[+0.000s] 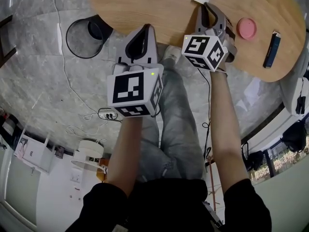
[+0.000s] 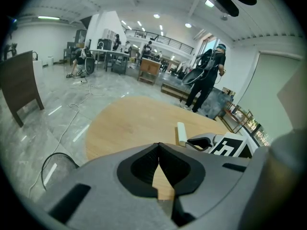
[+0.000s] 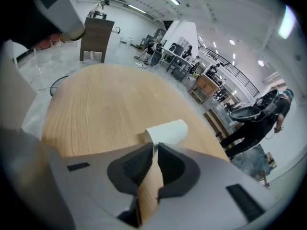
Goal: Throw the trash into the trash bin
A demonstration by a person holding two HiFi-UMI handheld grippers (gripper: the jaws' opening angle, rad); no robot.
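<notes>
Trash bin (image 1: 84, 37) on floor, left of counter (image 1: 159, 4). Left gripper (image 1: 144, 29) at counter edge, fingers (image 2: 141, 169) together, nothing between. Right gripper (image 1: 208, 7) over counter, fingers (image 3: 132, 169) together, empty, tips just short of white paper roll (image 3: 167, 131) lying on counter. Pink disc (image 1: 247, 28), dark blue bar (image 1: 272, 49) further right.

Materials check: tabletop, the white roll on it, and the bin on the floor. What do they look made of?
Tabletop: wood or wood-look laminate, matte; straight light-brown grain lines.
White roll: probably paper or tissue, matte; soft curled edge.
Bin: likely black metal wire or mesh; thin dark rim, and the floor seems to show through its wall.
</notes>
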